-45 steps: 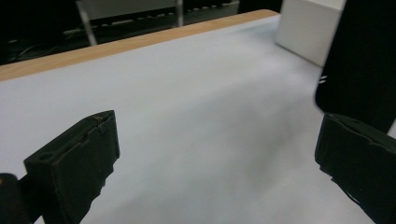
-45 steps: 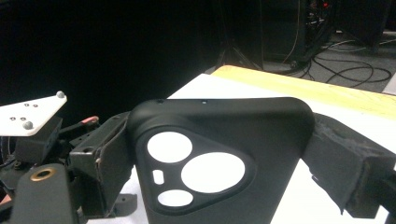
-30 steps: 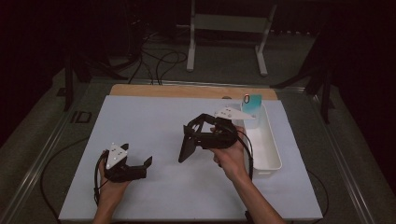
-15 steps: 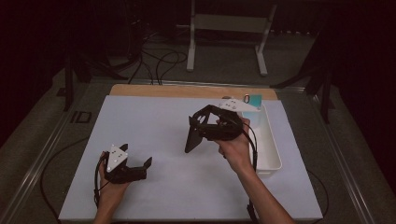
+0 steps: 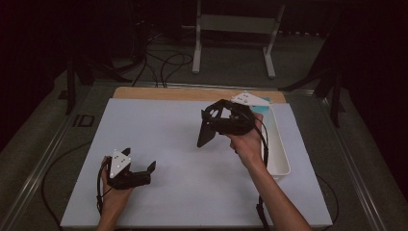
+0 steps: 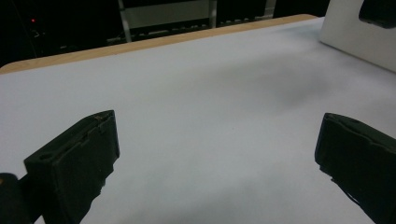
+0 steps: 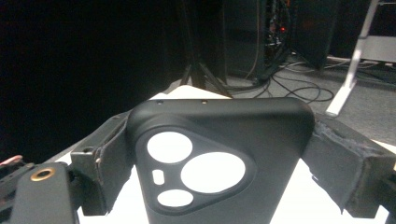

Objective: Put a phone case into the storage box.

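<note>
A black phone case (image 5: 204,134) with a three-cornered camera cut-out hangs above the middle of the white mat (image 5: 159,125), and my right gripper (image 5: 210,123) is shut on it. In the right gripper view the case (image 7: 219,140) stands upright between the two fingers (image 7: 103,154), its cut-outs facing the camera. My left gripper (image 5: 140,160) rests low at the mat's near left, open with nothing between its jaws. In the left gripper view the left gripper (image 6: 217,163) has bare mat between its wide-apart jaws.
A long white tray (image 5: 278,150) lies along the mat's right edge, with something teal (image 5: 262,109) at its far end. The tray's wall (image 6: 359,39) appears at upper right in the left gripper view. A wooden strip (image 5: 183,94) borders the far side. Cables and a stand are on the floor beyond.
My right gripper has carried the phone case up and toward the far right. The left gripper has shifted slightly toward the near edge and stays open.
</note>
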The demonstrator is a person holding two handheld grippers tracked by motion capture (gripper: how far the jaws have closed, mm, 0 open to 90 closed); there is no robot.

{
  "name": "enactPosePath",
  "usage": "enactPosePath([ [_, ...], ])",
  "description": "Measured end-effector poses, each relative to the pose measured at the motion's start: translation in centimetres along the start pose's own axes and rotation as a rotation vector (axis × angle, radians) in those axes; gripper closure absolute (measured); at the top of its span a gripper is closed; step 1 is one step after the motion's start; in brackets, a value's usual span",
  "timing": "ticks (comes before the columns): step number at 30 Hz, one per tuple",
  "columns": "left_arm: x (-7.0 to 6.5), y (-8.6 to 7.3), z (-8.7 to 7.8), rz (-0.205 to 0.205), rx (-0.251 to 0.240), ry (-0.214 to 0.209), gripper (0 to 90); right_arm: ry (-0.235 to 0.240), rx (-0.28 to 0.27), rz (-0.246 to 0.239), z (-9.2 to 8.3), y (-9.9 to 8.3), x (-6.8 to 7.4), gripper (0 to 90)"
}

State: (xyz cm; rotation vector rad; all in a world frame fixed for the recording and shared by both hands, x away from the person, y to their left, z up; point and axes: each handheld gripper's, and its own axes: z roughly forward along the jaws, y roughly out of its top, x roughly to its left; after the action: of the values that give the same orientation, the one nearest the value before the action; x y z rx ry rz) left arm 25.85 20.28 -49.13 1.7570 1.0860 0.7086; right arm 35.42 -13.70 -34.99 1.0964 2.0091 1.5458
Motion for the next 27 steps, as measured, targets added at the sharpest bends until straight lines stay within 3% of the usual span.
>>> enactPosePath([
  [27, 0.1, 0.0, -0.1, -0.001, 0.0, 0.012, 0.4, -0.101, -0.004, -0.009, 0.4, 1.5, -3.1, 13.7],
])
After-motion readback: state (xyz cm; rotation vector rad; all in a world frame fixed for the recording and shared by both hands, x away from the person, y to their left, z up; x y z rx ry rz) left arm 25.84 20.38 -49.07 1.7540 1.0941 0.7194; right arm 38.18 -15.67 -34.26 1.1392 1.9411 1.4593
